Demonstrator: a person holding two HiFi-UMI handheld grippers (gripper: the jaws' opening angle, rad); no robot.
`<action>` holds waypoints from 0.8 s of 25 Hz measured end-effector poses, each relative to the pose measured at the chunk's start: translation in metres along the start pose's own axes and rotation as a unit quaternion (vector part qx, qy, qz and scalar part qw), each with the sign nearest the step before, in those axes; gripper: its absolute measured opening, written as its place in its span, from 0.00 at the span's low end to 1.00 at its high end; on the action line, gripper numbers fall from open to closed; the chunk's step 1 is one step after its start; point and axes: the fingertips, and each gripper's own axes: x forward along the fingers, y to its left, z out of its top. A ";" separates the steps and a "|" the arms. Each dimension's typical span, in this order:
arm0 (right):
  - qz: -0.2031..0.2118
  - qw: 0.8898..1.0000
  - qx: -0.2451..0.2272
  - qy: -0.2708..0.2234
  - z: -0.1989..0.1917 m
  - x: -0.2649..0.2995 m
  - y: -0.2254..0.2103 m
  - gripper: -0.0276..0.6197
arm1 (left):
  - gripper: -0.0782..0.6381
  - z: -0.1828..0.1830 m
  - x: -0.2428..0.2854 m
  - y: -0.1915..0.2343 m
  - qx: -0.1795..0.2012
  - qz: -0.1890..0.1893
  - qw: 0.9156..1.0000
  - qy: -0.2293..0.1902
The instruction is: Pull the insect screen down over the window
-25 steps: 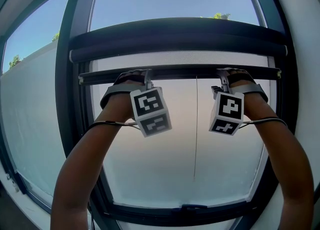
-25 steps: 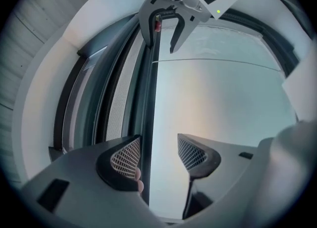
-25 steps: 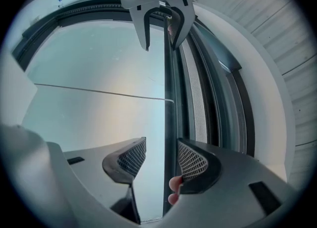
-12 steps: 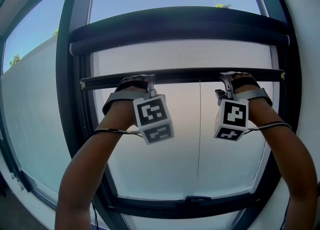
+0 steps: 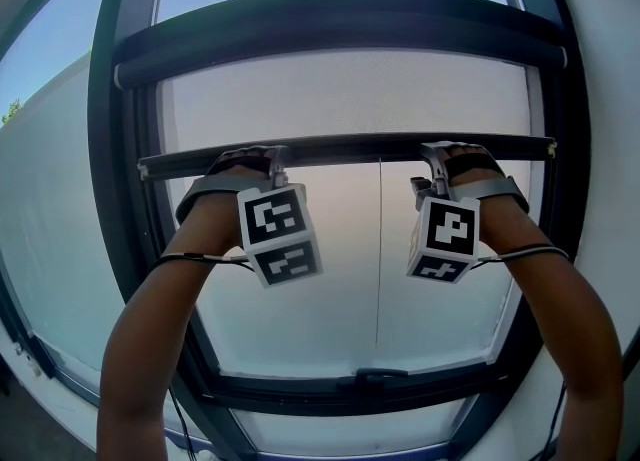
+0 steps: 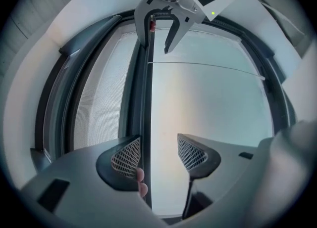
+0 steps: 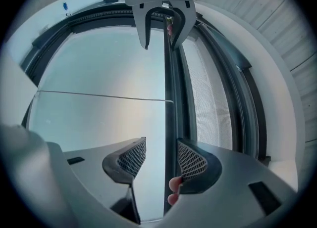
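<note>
The insect screen's dark bottom bar (image 5: 340,152) hangs across the window below its roller housing (image 5: 340,34), with a band of grey mesh (image 5: 350,99) stretched between them. My left gripper (image 5: 250,161) is hooked over the bar's left part and my right gripper (image 5: 452,156) over its right part. In the left gripper view the bar (image 6: 144,98) runs between the parted jaws of the left gripper (image 6: 158,153), close to one pad (image 6: 126,155). In the right gripper view the bar (image 7: 171,88) likewise passes between the right gripper (image 7: 161,159) jaws, near one pad (image 7: 190,161). Both are open.
A thin pull cord (image 5: 379,249) hangs from the bar's middle down the pane. The dark window frame (image 5: 105,199) surrounds the opening, with a catch (image 5: 370,379) on the bottom rail. A pale wall (image 5: 50,249) lies outside to the left.
The bottom bar has come down away from the roller housing with both grippers on it, so a taller band of mesh shows.
</note>
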 end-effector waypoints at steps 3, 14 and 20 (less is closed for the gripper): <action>0.007 1.000 0.002 -0.001 -0.002 -0.007 0.018 0.32 | 0.44 0.002 -0.004 -0.019 0.003 -0.027 1.000 -0.002; 0.033 0.997 0.074 -0.010 0.005 -0.016 0.061 0.32 | 0.44 0.004 -0.006 -0.067 -0.015 -0.065 0.998 -0.020; 0.058 0.997 0.053 -0.011 0.006 -0.028 0.094 0.32 | 0.44 0.004 -0.013 -0.103 -0.019 -0.094 0.995 -0.034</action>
